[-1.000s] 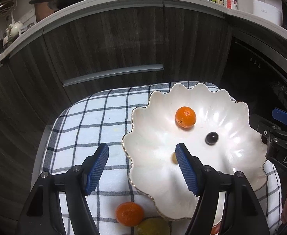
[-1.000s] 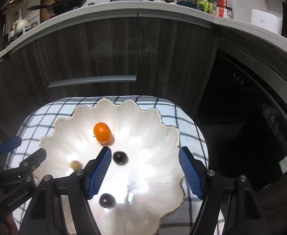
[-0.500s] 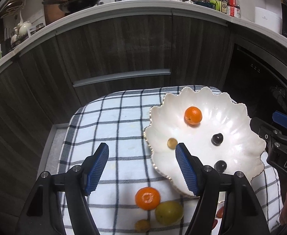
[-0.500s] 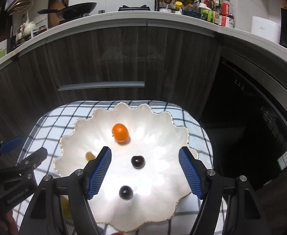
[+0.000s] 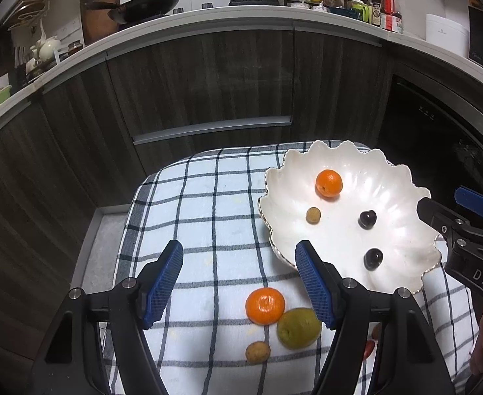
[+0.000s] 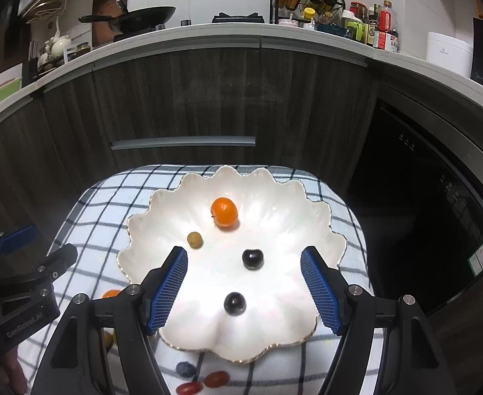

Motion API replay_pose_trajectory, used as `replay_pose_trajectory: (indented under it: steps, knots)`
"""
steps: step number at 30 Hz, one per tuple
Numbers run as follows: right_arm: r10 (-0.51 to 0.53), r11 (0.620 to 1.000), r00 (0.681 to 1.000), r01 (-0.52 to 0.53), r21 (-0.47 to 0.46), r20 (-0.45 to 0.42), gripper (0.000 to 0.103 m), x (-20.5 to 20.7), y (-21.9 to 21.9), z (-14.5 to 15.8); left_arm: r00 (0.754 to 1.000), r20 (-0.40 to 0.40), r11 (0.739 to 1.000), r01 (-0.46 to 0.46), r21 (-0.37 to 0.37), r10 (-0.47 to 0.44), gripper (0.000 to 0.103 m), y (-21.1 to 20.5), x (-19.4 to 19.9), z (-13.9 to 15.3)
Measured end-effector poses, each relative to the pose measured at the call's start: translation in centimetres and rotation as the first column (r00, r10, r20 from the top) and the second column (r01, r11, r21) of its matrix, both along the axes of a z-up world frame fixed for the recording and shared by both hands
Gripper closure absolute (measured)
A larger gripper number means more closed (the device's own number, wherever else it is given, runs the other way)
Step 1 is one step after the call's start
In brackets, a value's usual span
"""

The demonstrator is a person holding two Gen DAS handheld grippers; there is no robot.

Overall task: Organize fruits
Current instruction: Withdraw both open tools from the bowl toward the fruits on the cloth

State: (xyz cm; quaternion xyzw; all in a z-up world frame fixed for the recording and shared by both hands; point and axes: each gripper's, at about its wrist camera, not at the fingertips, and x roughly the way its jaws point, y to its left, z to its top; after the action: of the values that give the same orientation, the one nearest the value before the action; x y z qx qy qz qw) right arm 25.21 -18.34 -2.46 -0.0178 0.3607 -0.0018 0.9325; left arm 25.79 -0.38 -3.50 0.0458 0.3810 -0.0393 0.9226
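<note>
Both grippers have drawn back from the white plate (image 5: 402, 177) since a moment ago, so more of the checked cloth (image 5: 208, 197) and the loose fruit near its front edge now shows; the left gripper (image 5: 238, 275) hangs over the cloth with its fingers spread and nothing between them; the right gripper (image 6: 244, 284) hangs over the plate's near side, its fingers likewise spread and empty. On the plate lie a small orange (image 6: 224, 212), a little tan fruit (image 6: 195, 240) and two dark cherries (image 6: 253, 258), all apart from one another. Off the plate, near the cloth's front edge, a second orange (image 5: 265, 306) touches a green fruit (image 5: 299, 327); a small brown fruit (image 5: 257, 351) lies just beside them; a blueberry (image 6: 185, 369) and two red tomatoes (image 6: 215, 379) lie at the front edge just below the plate.
</note>
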Motion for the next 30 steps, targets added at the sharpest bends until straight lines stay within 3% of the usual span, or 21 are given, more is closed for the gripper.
replay_pose_trajectory:
  steps: [17,30]
  knots:
    - [0.009,1.000,1.000,-0.009,-0.001,-0.016,0.031,-3.4,-0.3,-0.9,0.998,-0.032,0.999,0.048,-0.013,-0.048,0.033,-1.1,-3.2,-1.9]
    - [0.027,0.999,0.997,-0.028,-0.017,-0.074,0.031,-5.6,-0.7,-4.0,0.994,-0.056,0.995,0.097,-0.010,-0.097,0.033,-2.6,-4.7,-4.9]
